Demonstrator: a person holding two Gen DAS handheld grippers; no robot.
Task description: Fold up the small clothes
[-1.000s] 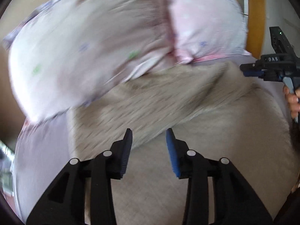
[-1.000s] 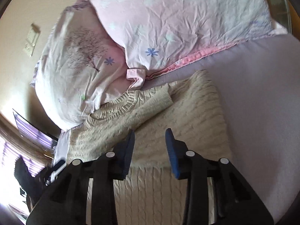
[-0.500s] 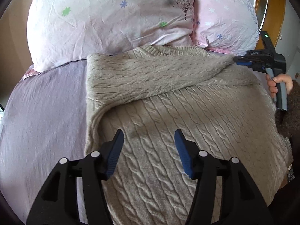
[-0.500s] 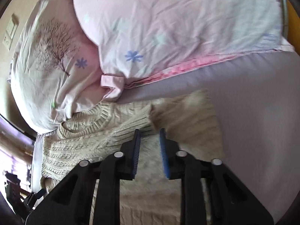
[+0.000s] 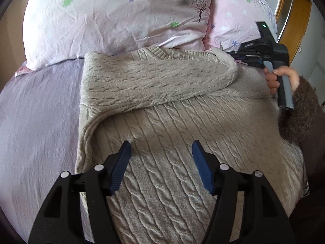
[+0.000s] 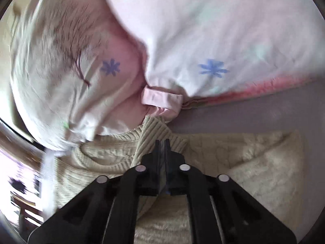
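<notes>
A beige cable-knit sweater [image 5: 182, 118] lies flat on the lilac bed sheet [image 5: 36, 122], collar toward the pillows, with one sleeve [image 5: 154, 81] folded across its chest. My left gripper [image 5: 161, 150] is open and empty, hovering above the sweater's lower body. My right gripper [image 6: 161, 142] is shut on the ribbed cuff of the folded sleeve [image 6: 154, 132], near the collar. In the left wrist view the right gripper [image 5: 237, 56] sits at the sweater's far right shoulder, held by a hand.
Two pink floral pillows [image 5: 121, 16] [image 6: 203, 30] lean at the head of the bed just behind the sweater. Bare lilac sheet [image 6: 254, 111] lies to either side. A wooden door frame [image 5: 294, 26] stands at the far right.
My right gripper has moved forward onto the sleeve cuff and closed on it. My left gripper has pulled back over the sweater's lower body and opened wider.
</notes>
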